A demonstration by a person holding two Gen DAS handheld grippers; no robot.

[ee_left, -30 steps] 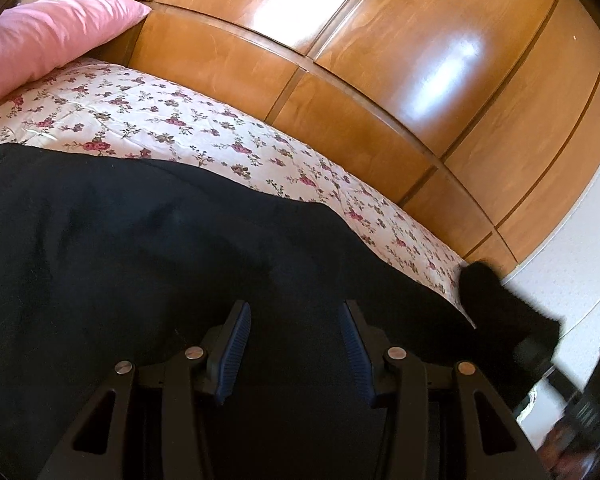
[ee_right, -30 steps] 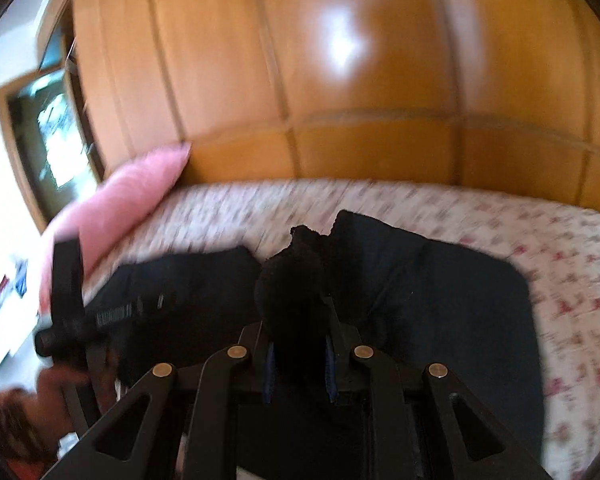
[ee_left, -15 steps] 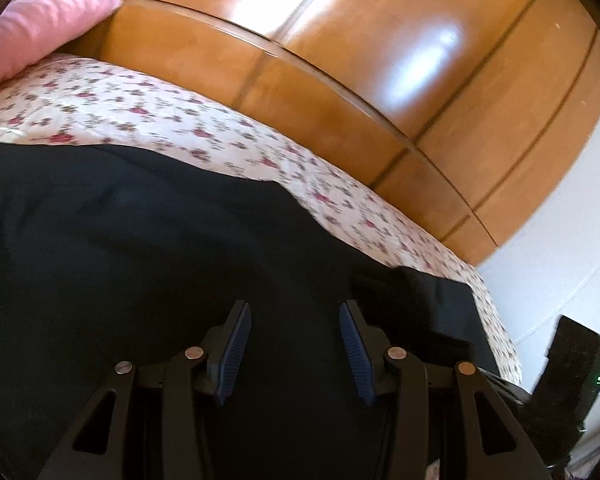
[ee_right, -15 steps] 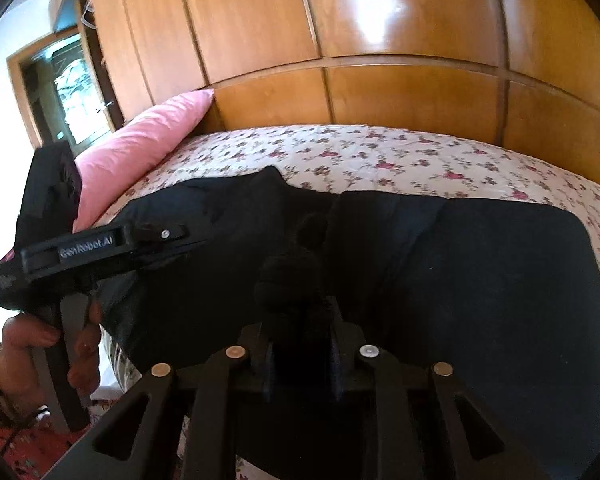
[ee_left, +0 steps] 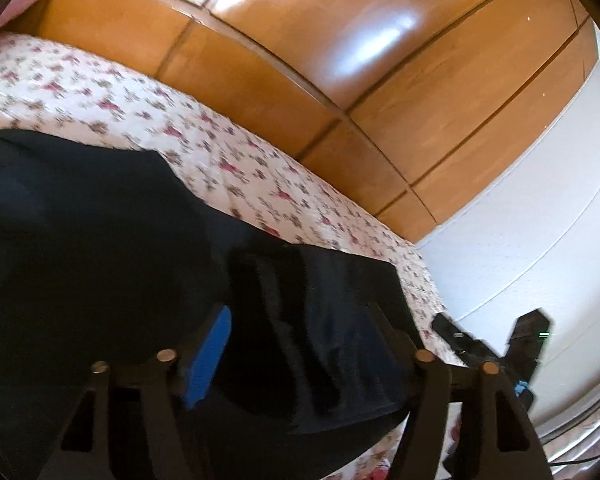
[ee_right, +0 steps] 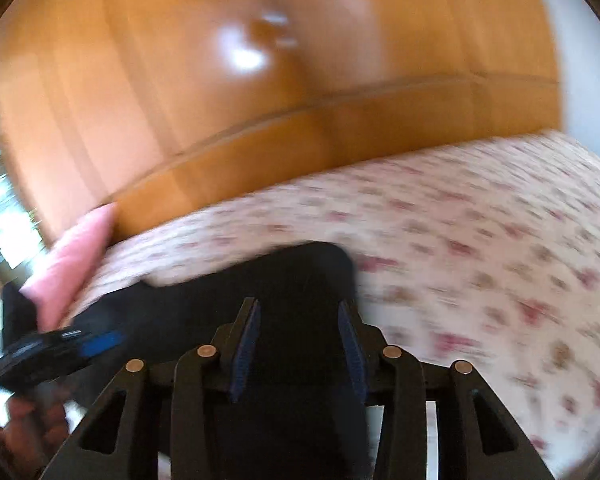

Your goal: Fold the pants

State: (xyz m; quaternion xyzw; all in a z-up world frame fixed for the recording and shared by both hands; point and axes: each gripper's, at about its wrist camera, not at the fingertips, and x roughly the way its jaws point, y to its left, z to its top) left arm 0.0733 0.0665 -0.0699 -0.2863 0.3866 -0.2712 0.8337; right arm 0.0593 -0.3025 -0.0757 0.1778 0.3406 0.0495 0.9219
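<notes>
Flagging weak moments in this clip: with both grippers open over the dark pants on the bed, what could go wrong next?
1. The black fabric pants hang over the near edge of the floral-print bedspread; they may slide off.
2. The folded layer between the left gripper fingers looks bunched, so the fold may set crooked.
3. The right gripper, open, shows in a blurred view; a fast regrasp may miss.

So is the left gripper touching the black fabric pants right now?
Touching. In the left wrist view a thick fold of the black fabric pants fills the open left gripper and hides its right pad, lying against the finger.
</notes>
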